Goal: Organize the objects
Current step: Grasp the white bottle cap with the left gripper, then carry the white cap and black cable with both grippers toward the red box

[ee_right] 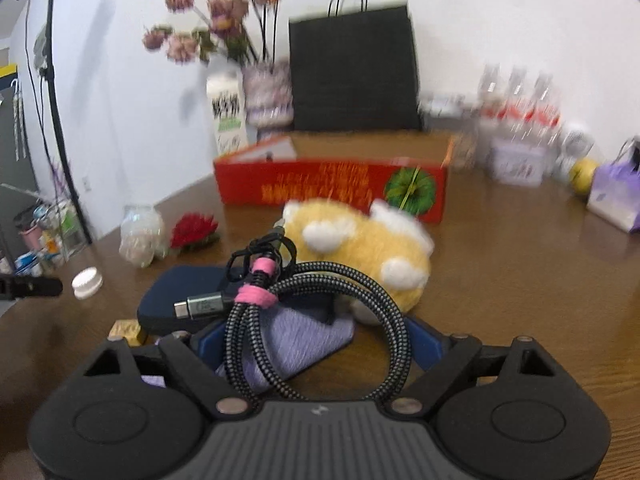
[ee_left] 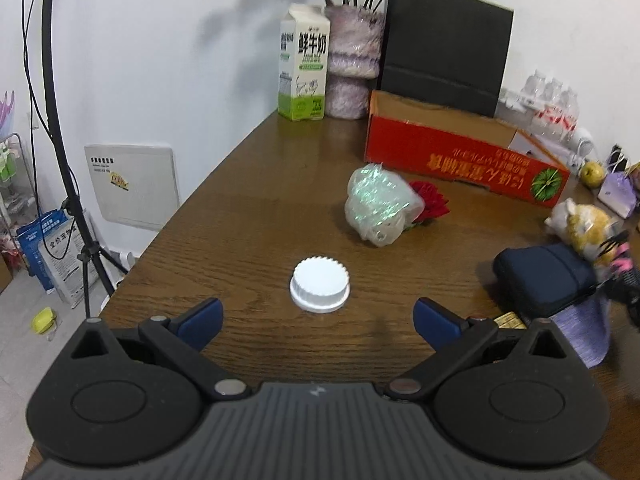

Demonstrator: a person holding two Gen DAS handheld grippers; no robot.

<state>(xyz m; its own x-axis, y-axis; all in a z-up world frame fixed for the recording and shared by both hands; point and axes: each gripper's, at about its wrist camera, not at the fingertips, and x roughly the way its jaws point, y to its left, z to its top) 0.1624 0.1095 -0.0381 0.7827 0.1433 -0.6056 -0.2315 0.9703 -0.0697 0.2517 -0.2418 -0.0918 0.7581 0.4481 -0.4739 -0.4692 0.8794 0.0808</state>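
A white ridged cap lies flat on the brown table, just beyond my left gripper. That gripper is open, its blue fingertips either side of the cap's near edge and apart from it. My right gripper is shut on a coiled black braided cable with pink ties, and both pads touch the coil's sides. The coil hangs over a purple cloth and a navy case. Behind it lies a yellow and white plush toy. The cap also shows at the right wrist view's left.
An open red cardboard box stands at the back, with a black paper bag, a milk carton and a vase behind it. A shiny wrapped jar and a red flower lie mid-table. The table's left edge drops to the floor.
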